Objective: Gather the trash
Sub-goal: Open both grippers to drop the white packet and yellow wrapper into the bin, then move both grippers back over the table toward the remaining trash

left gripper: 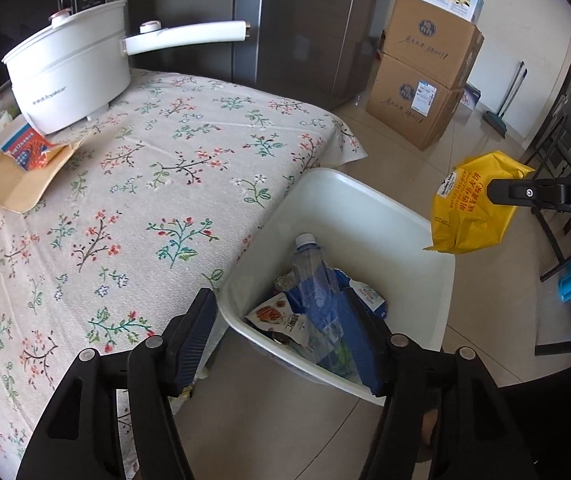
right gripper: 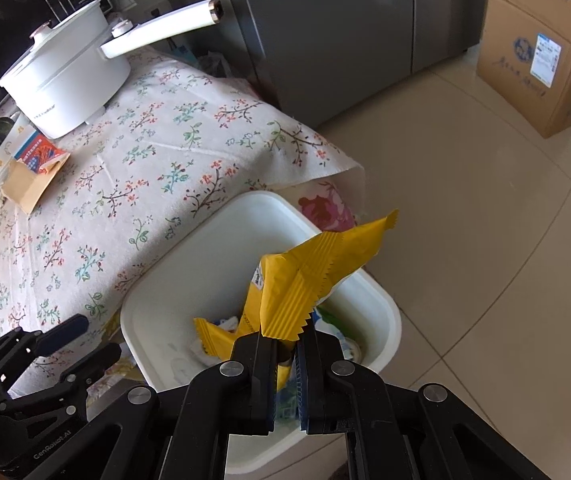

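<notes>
The bin (left gripper: 369,216) is smooth white plastic. The yellow wrapper (right gripper: 305,284) is thin, crinkly and a little shiny. The bottle (left gripper: 315,276) is clear plastic. The cloth (left gripper: 173,160) on the desk is soft and woven. The boxes (left gripper: 425,80) are brown cardboard. The fridge (right gripper: 325,32) is grey, shiny metal. The floor (right gripper: 485,240) has glossy tiles.

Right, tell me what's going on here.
A person with a gripper in each hand is clearing trash into the white bin beside the table. The right gripper is shut on a yellow wrapper, held over the bin. The left gripper is open and empty above the bin, where a bottle and packets already lie.
</notes>
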Demonstrator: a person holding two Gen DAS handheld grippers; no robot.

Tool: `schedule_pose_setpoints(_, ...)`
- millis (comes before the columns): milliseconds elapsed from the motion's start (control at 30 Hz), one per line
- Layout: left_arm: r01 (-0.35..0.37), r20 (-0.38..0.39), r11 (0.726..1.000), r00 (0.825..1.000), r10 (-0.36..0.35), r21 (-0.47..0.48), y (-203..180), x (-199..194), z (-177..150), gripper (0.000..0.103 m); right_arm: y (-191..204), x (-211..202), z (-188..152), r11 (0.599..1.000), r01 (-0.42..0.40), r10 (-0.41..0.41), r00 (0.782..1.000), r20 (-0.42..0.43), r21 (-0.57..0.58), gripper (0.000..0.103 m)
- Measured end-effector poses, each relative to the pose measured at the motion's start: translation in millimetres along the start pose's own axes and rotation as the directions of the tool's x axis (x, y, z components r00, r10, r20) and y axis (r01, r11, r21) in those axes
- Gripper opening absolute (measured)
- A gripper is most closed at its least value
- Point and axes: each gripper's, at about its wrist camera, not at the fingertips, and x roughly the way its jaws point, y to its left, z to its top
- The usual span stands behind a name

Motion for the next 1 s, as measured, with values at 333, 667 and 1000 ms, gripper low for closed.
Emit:
schedule_pose_setpoints(333, -0.052, -0.002, 0.997, 0.999, 0.052, -0.060, 23, -18, -2, 0.072, 3, 6, 0, 1.000, 0.001, -0.001, 1.000, -0.015, 0.005, 0.008)
schedule_pose_setpoints(667, -0.068, 0.004, 0.993, 0.998, 0.068, -0.099, 39, -30, -4, 0.072, 1, 6, 3, 0.997, -0.002, 0.003, 1.000, -0.009, 0.072, 0.050)
schedule_pose_setpoints(1000, -0.089, 0.011, 0.986, 0.996, 0.091, -0.141, 59, -41, -3, 0.075, 11, 6, 4, 0.998, 0.003, -0.002, 1.000, -0.008, 0.065, 0.057)
